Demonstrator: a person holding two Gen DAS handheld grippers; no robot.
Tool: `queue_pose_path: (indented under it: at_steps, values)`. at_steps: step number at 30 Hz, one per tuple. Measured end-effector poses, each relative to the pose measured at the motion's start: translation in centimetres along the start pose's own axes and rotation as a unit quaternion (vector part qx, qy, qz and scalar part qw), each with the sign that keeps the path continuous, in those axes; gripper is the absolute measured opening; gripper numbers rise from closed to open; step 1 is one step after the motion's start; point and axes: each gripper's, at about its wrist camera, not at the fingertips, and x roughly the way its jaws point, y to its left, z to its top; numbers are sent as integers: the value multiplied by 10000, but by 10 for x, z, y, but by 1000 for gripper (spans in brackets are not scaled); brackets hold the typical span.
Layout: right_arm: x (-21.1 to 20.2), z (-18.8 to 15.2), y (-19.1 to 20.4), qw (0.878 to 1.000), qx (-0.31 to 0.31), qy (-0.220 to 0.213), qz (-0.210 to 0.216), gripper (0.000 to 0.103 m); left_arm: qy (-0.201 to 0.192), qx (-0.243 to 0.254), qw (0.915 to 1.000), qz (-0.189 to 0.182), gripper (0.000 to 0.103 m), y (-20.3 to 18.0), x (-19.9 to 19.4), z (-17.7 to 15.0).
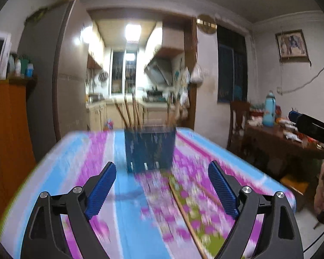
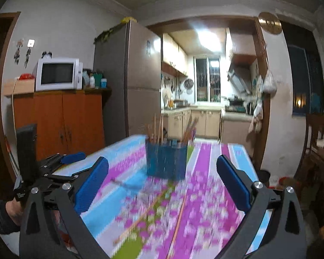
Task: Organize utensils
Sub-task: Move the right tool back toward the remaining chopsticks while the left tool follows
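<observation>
**Both grippers spread and empty, utensil holder mid-tabletop**

Left wrist view: left gripper (image 1: 162, 183) is released, its blue pads wide apart with nothing between them. It hangs over the tabletop (image 1: 60, 161), which is covered in a pink, blue and green striped cloth. The blue utensil holder (image 1: 150, 149) stands upright ahead of the gripper, near the middle of the far half, with several chopsticks standing in it. Loose chopsticks (image 1: 183, 209) lie flat on the cloth between holder and gripper, running toward the near edge. Frame is motion-blurred; exact count is not readable. The right gripper shows at the right edge, off the table.

Right wrist view: right gripper (image 2: 162, 183) is likewise released and empty. The utensil holder (image 2: 166, 161) sits ahead, slightly left of centre between the fingers. Loose chopsticks (image 2: 180, 213) lie on the cloth in front of it. The left gripper (image 2: 73, 157), held in a hand (image 2: 13, 210), is at lower left.
</observation>
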Motion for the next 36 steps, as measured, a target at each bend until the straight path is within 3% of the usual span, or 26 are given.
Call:
queue_pose_path:
  at_steps: [4,9,14,18,28,36]
  values:
    - [-1,-54,2,9991,165,389,-54,83,412,-67,9991,-109,87,-10,6,-48]
    - [16,-118,2,9937,349,1059,-141,48,606,-47,9980,-153,87,-24,9,-88]
    - [30,-145,7,9907,270,1324,-166,31,665,121,9974,-263,73,-37,10,-111]
    - [33,-156,4,9901,288,1354,-229,25,702,249,9966,-339,59,-49,14,-121]
    - [39,-162,6,9899,280,1367,-245,17,783,331,9956,-402,40,-59,22,-126]
    - [42,-162,4,9889,367,1414,-280,11,854,303,9951,-397,32,-58,26,-129]
